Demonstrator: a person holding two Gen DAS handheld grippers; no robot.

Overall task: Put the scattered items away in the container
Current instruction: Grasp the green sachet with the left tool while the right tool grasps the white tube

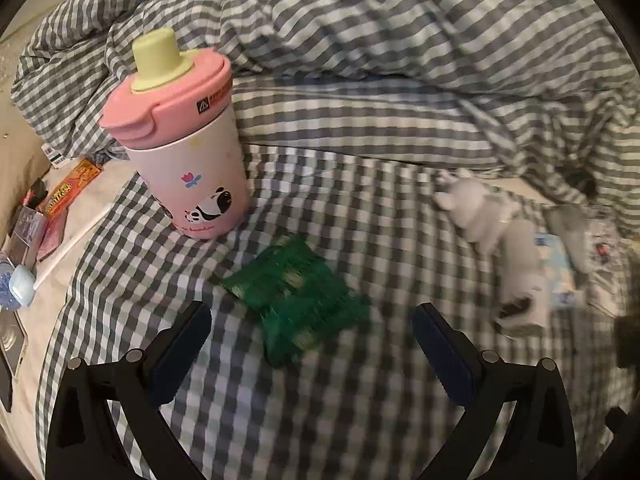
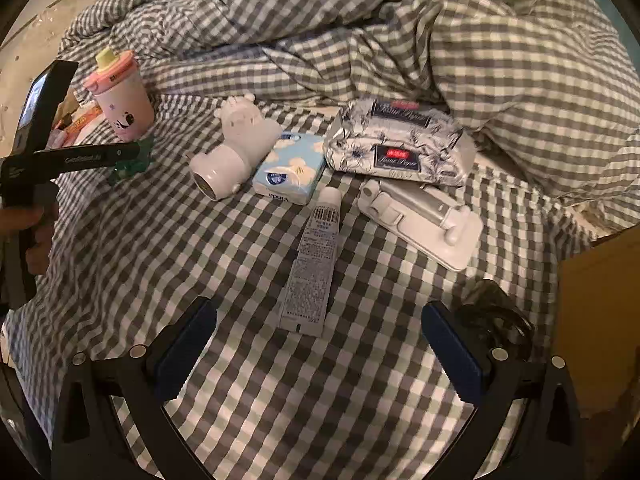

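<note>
a bed [image 1: 320,400] with a checked sheet. the left gripper [image 1: 312,344], fingers wide and empty, hangs over the green clip [image 1: 296,300], just in front of the pink cup [image 1: 188,160]. go down slowly, pinch its middle. right gripper [image 2: 320,340] is released too, by the tube [image 2: 312,264]. no container shows.

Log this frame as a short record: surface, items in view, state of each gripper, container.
surface: bed with grey checked sheet
left gripper: open, empty, green hair clip ahead of it
right gripper: open, empty, white tube between its fingers
other items: pink cup, upright; white bear-shaped gadget; blue tissue pack; floral tissue pack; white folding stand
container: not identifiable in either view
</note>
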